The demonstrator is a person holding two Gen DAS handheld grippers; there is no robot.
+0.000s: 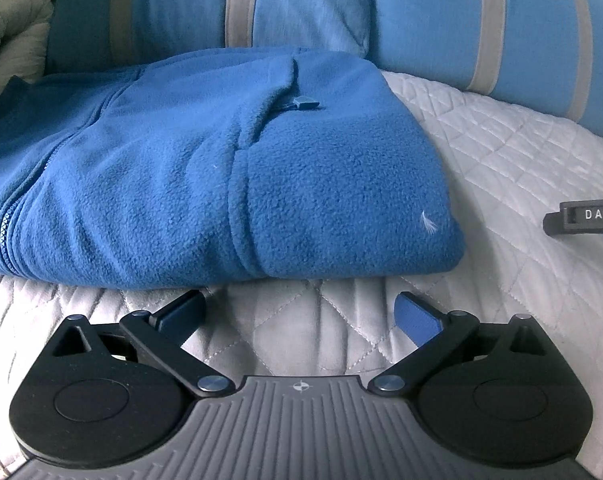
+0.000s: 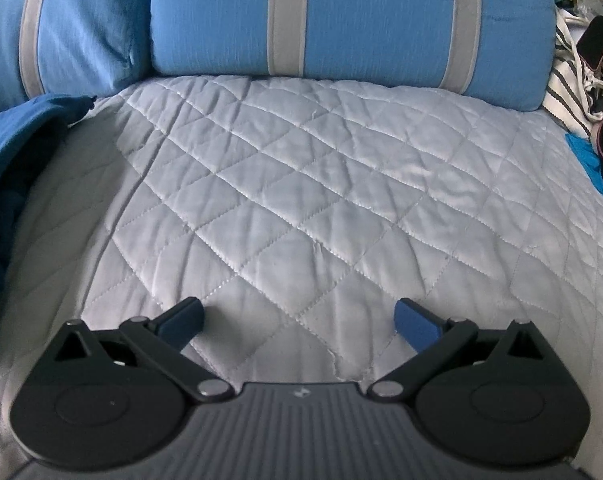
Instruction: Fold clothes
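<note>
Quilted pale-grey bed cover (image 2: 301, 184) lying across both views, diamond stitching running all over it. Lying against its far edge: two light-blue pillows with grey bands, one (image 2: 341, 16) square ahead in the right wrist view, the other (image 2: 61, 28) leaning in from that view's left.

Blue fleece jacket (image 1: 205, 168) lying folded on the bed, filling the left and centre of the left wrist view; zip running down its left part, small zip pull (image 1: 306, 102) sitting on top, white fluff speck clinging near its right edge. Same jacket (image 2: 17, 148) showing only as a corner at the left margin of the right wrist view.

Left tongs (image 1: 301, 314) standing wide apart, gripping nothing, hovering just short of the jacket's near folded edge. Right tongs (image 2: 299, 318) also standing wide apart, gripping nothing, pointing at bare quilt beside the jacket.

Striped cloth and dark clutter (image 2: 581, 80) piling up at the bed's right side.
</note>
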